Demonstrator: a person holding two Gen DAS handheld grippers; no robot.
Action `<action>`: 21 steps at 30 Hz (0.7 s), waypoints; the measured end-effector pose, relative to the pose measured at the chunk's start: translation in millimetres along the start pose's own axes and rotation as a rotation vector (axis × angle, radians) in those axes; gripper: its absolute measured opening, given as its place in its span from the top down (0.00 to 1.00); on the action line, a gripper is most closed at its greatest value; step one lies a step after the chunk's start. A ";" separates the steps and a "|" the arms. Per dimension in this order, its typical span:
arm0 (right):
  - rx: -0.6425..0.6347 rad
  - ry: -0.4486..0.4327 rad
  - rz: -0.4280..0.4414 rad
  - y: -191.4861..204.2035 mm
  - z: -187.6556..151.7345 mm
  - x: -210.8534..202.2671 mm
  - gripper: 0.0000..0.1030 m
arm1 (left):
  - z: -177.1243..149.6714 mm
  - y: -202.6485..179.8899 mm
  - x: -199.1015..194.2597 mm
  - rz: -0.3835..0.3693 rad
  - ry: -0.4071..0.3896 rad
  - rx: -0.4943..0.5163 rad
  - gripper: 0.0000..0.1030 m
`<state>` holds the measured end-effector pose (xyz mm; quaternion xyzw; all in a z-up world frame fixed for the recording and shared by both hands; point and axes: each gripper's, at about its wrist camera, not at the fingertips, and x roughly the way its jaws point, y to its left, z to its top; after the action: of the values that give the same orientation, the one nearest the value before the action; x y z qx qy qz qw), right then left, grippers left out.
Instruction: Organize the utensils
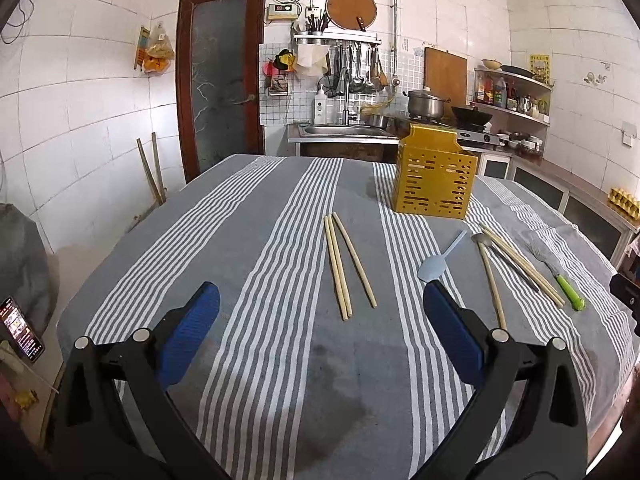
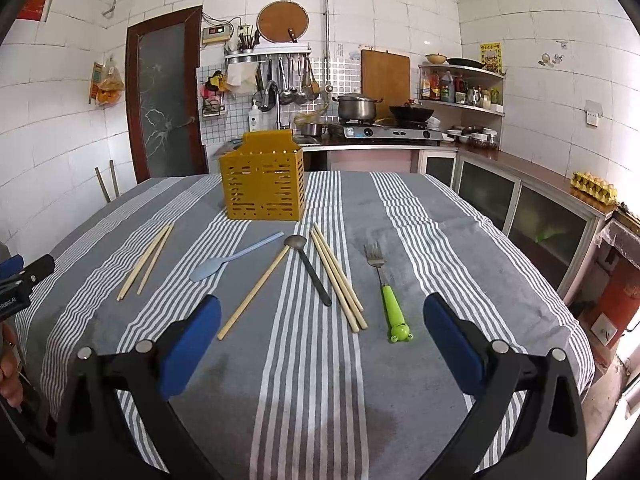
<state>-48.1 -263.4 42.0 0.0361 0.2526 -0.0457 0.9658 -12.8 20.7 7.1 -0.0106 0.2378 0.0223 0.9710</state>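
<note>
A yellow slotted utensil holder (image 1: 436, 174) (image 2: 263, 180) stands upright at the far side of the striped tablecloth. Three loose chopsticks (image 1: 347, 266) (image 2: 146, 260) lie ahead of my left gripper (image 1: 320, 300), which is open and empty. To their right lie a pale blue spoon (image 1: 442, 256) (image 2: 234, 259), a single chopstick (image 1: 492, 284) (image 2: 256, 292), a dark-handled metal spoon (image 1: 506, 260) (image 2: 310, 270), a chopstick bundle (image 1: 524, 266) (image 2: 338, 276) and a green-handled fork (image 1: 560, 276) (image 2: 386, 284). My right gripper (image 2: 322, 304) is open and empty, short of them.
The table (image 1: 256, 240) (image 2: 460, 248) carries a grey and white striped cloth. Behind it are a sink (image 1: 344, 130), a stove with a pot (image 2: 356, 106) and wok, and shelves. A counter with an egg tray (image 2: 594, 186) runs along the right.
</note>
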 end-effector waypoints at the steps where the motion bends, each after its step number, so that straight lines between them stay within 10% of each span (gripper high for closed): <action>1: 0.006 0.000 -0.002 -1.0 -0.2 0.8 0.04 | -0.2 -0.1 -0.2 0.001 -0.001 0.001 0.05; 21: 0.010 0.005 -0.013 -5.1 -3.0 6.0 0.04 | -2.1 5.1 3.9 0.014 -0.001 -0.019 0.05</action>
<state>-44.8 -268.6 36.2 0.0395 0.2549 -0.0533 0.9647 -10.6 25.9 3.4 -0.0182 0.2371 0.0313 0.9708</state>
